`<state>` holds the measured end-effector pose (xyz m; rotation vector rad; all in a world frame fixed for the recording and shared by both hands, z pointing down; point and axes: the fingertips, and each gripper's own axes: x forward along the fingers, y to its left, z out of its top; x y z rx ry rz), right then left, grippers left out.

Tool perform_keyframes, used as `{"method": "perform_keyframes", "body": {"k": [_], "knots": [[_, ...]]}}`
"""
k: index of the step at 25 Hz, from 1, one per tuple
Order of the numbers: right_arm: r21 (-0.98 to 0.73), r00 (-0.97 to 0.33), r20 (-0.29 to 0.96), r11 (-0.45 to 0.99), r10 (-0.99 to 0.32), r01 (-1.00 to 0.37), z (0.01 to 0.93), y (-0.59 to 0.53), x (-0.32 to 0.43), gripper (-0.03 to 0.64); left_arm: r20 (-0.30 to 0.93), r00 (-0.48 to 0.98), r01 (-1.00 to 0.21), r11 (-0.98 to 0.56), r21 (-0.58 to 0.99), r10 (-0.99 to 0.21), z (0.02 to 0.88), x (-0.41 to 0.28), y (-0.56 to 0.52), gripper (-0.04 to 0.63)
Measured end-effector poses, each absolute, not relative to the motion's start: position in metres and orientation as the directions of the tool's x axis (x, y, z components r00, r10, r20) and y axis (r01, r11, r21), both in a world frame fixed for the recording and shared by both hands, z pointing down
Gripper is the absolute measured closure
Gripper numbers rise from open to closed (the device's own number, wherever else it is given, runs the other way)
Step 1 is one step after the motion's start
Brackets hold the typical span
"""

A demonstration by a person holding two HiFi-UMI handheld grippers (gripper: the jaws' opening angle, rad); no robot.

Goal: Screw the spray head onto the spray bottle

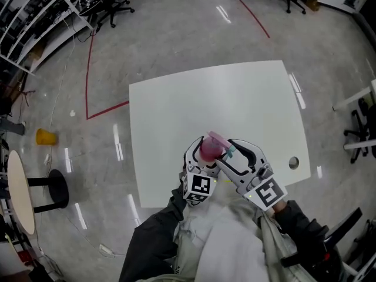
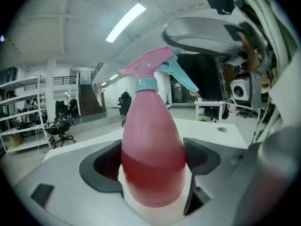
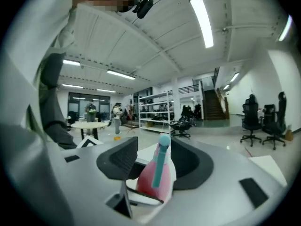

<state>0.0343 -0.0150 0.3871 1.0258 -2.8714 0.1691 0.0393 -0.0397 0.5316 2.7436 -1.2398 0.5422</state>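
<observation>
The person holds both tools close together over the near edge of the white table [image 1: 235, 98], about at the middle of that edge. The left gripper [image 1: 198, 154] is closed on the pink spray bottle [image 2: 153, 149]. In the left gripper view its two dark pads press on the lower body of the bottle from both sides, and the bottle stands upright between them. The lower half of the bottle is a darker red than the upper half. On the neck of the bottle sits the spray head [image 2: 150, 67], pink, with a light blue collar [image 2: 146, 84] under it and a light blue trigger [image 2: 181, 76] that points away to the right in this view. Whether the collar is turned fully tight, I cannot tell. The right gripper [image 1: 226, 153] comes from the right side to the top of the bottle. In the right gripper view its jaws stand apart with the spray head between them, and the trigger faces the camera. The pads are just beside the head but do not clamp it, so this tool is open around the head. In the head view the cubes with square markers [image 1: 200, 187] are near the person's body, and a small round hole [image 1: 294, 163] is in the table near its right near corner, well apart from the bottle.
</observation>
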Motion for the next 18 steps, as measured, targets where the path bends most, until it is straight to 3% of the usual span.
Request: {"method": "perform_keyframes", "body": {"k": [5, 10, 18], "knots": [[-0.122, -0.824, 0.190, 0.820, -0.534, -0.559, 0.404, -0.006, 0.033, 0.422, 0.332, 0.584, -0.765, -0.639, -0.079, -0.741, 0.523, 0.015, -0.050, 0.183], [-0.117, -0.925, 0.078, 0.918, -0.373, -0.380, 0.382, 0.029, -0.009, 0.422, 0.324, 0.627, -0.724, -0.683, -0.091, -0.708, 0.521, 0.029, -0.039, 0.188], [-0.158, -0.812, 0.058, 0.798, -0.581, -0.582, 0.409, -0.003, 0.053, 0.446, 0.433, 0.738, -0.580, -0.814, 0.015, -0.518, 0.570, 0.050, -0.018, 0.193]]}}
